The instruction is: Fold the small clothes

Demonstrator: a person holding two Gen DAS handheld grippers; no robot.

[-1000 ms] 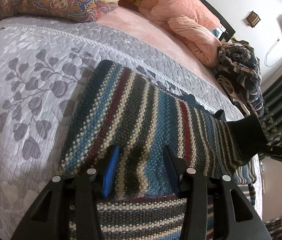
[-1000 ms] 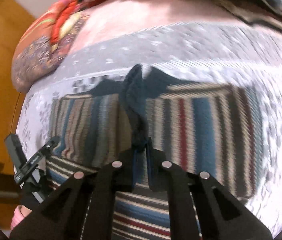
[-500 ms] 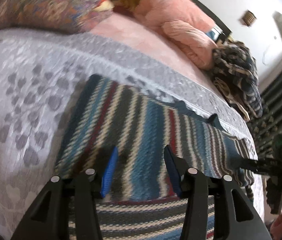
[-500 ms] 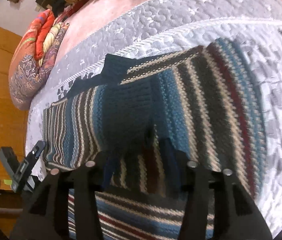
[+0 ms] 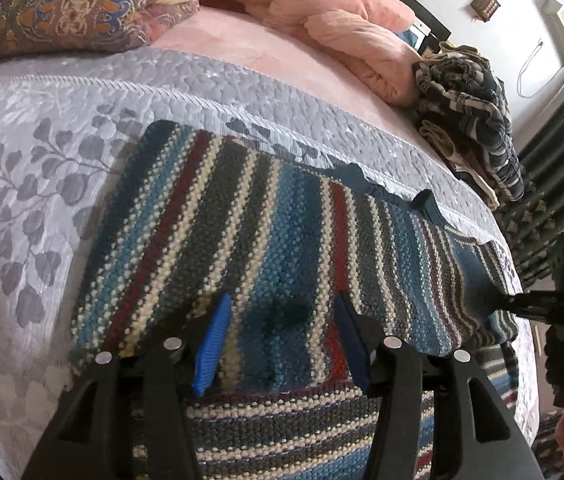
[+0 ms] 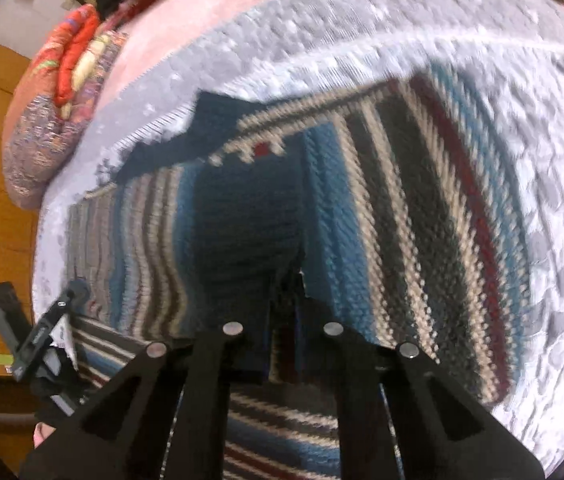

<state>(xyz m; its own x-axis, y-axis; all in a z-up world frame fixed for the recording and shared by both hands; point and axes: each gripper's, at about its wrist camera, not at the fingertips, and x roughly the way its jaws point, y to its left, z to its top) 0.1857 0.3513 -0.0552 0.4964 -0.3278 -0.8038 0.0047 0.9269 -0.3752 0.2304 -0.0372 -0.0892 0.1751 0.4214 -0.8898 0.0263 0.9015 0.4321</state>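
A thick, soft striped knit sweater (image 5: 265, 240) lies flat on the bed's grey quilt (image 5: 29, 184), left tongs (image 5: 282, 344) wide above it, right tongs' (image 6: 282, 344) spread unclear; likely floppy, best pinched at a hem corner.

Blue, red, cream and charcoal striped knit (image 5: 265, 240) on grey leaf-patterned bedspread (image 5: 29, 184); pink blanket (image 5: 338, 28).
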